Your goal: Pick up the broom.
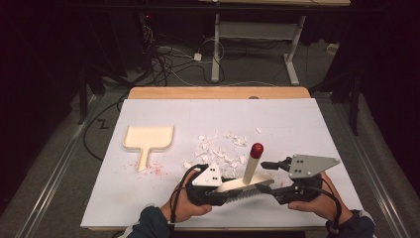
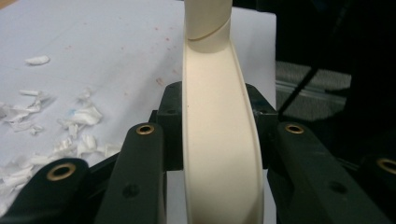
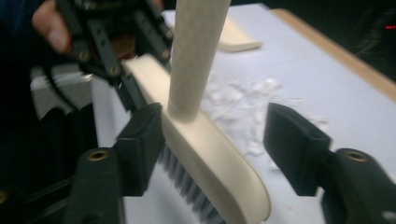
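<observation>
Your left gripper [image 1: 225,191] is clamped across the cream back of the brush [image 1: 242,187], with one jaw on each long side; the left gripper view shows the brush head [image 2: 219,140] pinched between them. That grip takes the brush's weight while its bristles [image 3: 187,186] hang below, facing down.

Your right gripper [image 1: 270,186] stands with its jaws apart. In the right gripper view one pad [image 3: 140,144] sits just beside the brush's edge and the other [image 3: 294,144] stands well clear, so nothing is pressed there. No earlier picture is on hand, so take it simply as an open gripper at the brush's other end, as fits a hand-over from right to left.

The brush sits at about 6 o'clock on the white sheet [image 1: 297,124], near the front edge, lying across between your two hands. Its handle [image 1: 252,166], with a red tip [image 1: 256,149], tilts up toward 12 o'clock.

The paper scraps [image 1: 218,148] lie just beyond the brush, toward 12 o'clock, so a sweep can start close by. The dustpan [image 1: 147,140] rests flat at about 9 o'clock, with its handle pointing toward you and its mouth away. Red specks [image 1: 156,168] dot the sheet beside that handle. From here, sweeping the scraps toward 9 o'clock looks like the likely job.
</observation>
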Demonstrator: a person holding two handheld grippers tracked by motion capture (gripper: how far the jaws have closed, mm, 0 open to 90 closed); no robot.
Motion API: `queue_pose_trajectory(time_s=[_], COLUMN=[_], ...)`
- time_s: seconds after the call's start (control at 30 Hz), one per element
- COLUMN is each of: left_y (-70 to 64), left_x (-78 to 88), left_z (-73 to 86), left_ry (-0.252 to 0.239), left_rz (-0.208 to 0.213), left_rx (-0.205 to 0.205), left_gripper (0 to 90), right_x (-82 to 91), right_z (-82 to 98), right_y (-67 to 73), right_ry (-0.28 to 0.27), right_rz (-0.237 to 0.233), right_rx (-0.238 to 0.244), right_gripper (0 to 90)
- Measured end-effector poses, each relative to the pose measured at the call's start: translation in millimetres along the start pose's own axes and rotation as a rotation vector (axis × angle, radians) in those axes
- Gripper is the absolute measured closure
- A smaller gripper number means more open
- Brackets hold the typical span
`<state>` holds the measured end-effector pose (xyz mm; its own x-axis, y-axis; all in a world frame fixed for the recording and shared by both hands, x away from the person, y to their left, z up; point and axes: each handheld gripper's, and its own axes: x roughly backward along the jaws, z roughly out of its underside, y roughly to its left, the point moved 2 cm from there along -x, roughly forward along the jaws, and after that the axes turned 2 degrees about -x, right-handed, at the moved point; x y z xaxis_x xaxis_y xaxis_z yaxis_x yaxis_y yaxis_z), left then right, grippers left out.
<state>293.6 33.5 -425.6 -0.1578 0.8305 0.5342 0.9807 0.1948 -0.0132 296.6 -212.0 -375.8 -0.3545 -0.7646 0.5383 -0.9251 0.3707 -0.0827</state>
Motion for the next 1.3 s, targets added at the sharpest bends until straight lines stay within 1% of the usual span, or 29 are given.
queue_pose_trajectory(time_s=[0.03, 0.07, 0.1, 0.13, 0.17, 0.2, 0.23, 0.27, 0.33, 0.37, 0.4, 0.43, 0.5, 0.57, 0.6, 0.63, 0.7, 0.8, 0.83, 0.9, 0.97, 1.0, 1.03, 1.1, 1.13, 1.17, 1.23, 1.27, 1.3], left_y=[-3.7, -4.7, -6.4, -6.4, -9.3, -10.7, -11.9, -12.5, -12.3, -11.0, -8.4, -8.4, -5.7, -3.7, -2.6, -1.4, 1.7, 5.9, 7.0, 9.1, 11.3, 11.3, 12.6, 15.1, 15.6, 15.6, 16.6, 17.2, 18.8], left_x=[1.9, 2.4, 3.3, 3.3, 3.8, 3.8, 4.0, 4.2, 4.6, 5.0, 6.2, 6.2, 7.6, 9.5, 10.5, 12.0, 18.0, 31.7, 36.5, 46.6, 56.8, 56.8, 62.9, 77.0, 81.6, 81.6, 90.9, 95.4, 102.7], left_z=[3.4, 4.1, 5.1, 5.1, 5.7, 5.8, 5.6, 5.2, 5.0, 5.7, 6.9, 6.9, 7.0, 7.0, 7.3, 7.7, 9.3, 11.9, 13.4, 18.8, 27.5, 27.5, 34.4, 54.0, 60.7, 60.7, 74.9, 82.2, 94.8], left_ry=[0.011, 0.016, 0.025, 0.025, 0.030, 0.033, 0.035, 0.036, 0.024, 0.019, -0.001, -0.001, -0.011, -0.012, 0.006, 0.016, 0.007, -0.019, -0.021, -0.010, -0.005, -0.005, 0.006, 0.024, 0.018, 0.018, 0.027, 0.035, 0.047], left_rz=[0.028, 0.041, 0.068, 0.068, 0.090, 0.105, 0.115, 0.117, 0.138, 0.151, 0.167, 0.167, 0.144, 0.098, 0.055, 0.013, -0.077, -0.179, -0.228, -0.321, -0.393, -0.393, -0.427, -0.498, -0.518, -0.518, -0.547, -0.570, -0.596], left_rx=[-0.016, -0.020, -0.040, -0.040, -0.058, -0.069, -0.078, -0.085, -0.082, -0.074, -0.057, -0.057, -0.055, -0.062, -0.077, -0.085, -0.066, -0.057, -0.059, -0.069, -0.068, -0.068, -0.068, -0.043, -0.028, -0.028, 0.012, 0.030, 0.072], left_gripper=[64.6, 64.6, 64.6, 64.6, 64.6, 64.5, 64.5, 64.5, 64.5, 64.2, 63.0, 61.7, 59.4, 53.9, 49.8, 42.7, 31.7, 24.0, 22.9, 19.5, 18.9, 18.4, 17.1, 17.1, 17.1, 17.1, 17.1, 17.1, 17.1], right_x=[-14.1, -18.3, -22.4, -22.4, -34.2, -37.3, -40.9, -44.3, -50.8, -55.1, -56.4, -55.1, -56.2, -54.9, -54.7, -53.3, -48.9, -39.2, -36.5, -31.0, -24.9, -21.6, -17.3, -11.8, -8.0, -4.9, -1.8, 3.9, 6.4], right_z=[6.3, 8.1, 9.8, 9.8, 14.3, 15.3, 16.4, 17.2, 18.8, 19.0, 19.2, 19.6, 18.7, 18.4, 18.1, 17.9, 16.8, 13.8, 13.4, 12.5, 12.3, 12.2, 12.3, 12.7, 13.1, 13.5, 13.9, 14.9, 15.3], right_y=[4.7, 6.5, 8.4, 8.4, 12.6, 13.5, 14.5, 16.4, 20.8, 22.2, 24.1, 26.8, 25.0, 24.3, 22.3, 20.7, 16.6, 10.0, 8.7, 2.5, -3.4, -6.6, -11.2, -17.6, -22.0, -25.5, -28.8, -35.1, -38.3], right_ry=[0.062, 0.079, 0.099, 0.099, 0.137, 0.144, 0.149, 0.151, 0.155, 0.156, 0.151, 0.161, 0.143, 0.147, 0.140, 0.147, 0.126, 0.105, 0.105, 0.090, 0.074, 0.065, 0.050, 0.028, 0.024, 0.019, 0.013, 0.007, 0.000], right_rz=[-0.110, -0.140, -0.163, -0.163, -0.177, -0.182, -0.206, -0.237, -0.287, -0.306, -0.322, -0.335, -0.334, -0.312, -0.292, -0.276, -0.247, -0.177, -0.157, -0.115, -0.078, -0.053, -0.032, 0.000, 0.020, 0.035, 0.051, 0.085, 0.104], right_rx=[0.022, 0.029, 0.034, 0.034, 0.055, 0.059, 0.057, 0.044, 0.058, 0.080, 0.075, 0.045, 0.052, 0.049, 0.062, 0.053, 0.042, 0.003, -0.015, -0.021, -0.040, -0.048, -0.064, -0.084, -0.095, -0.105, -0.109, -0.121, -0.130], right_gripper=[36.7, 36.6, 36.9, 36.9, 38.0, 39.6, 40.3, 43.7, 55.7, 59.1, 65.6, 67.1, 67.8, 68.0, 68.0, 68.0, 68.1, 68.0, 68.0, 68.0, 68.0, 68.0, 68.0, 68.1, 68.1, 68.1, 68.1, 68.0, 68.1])
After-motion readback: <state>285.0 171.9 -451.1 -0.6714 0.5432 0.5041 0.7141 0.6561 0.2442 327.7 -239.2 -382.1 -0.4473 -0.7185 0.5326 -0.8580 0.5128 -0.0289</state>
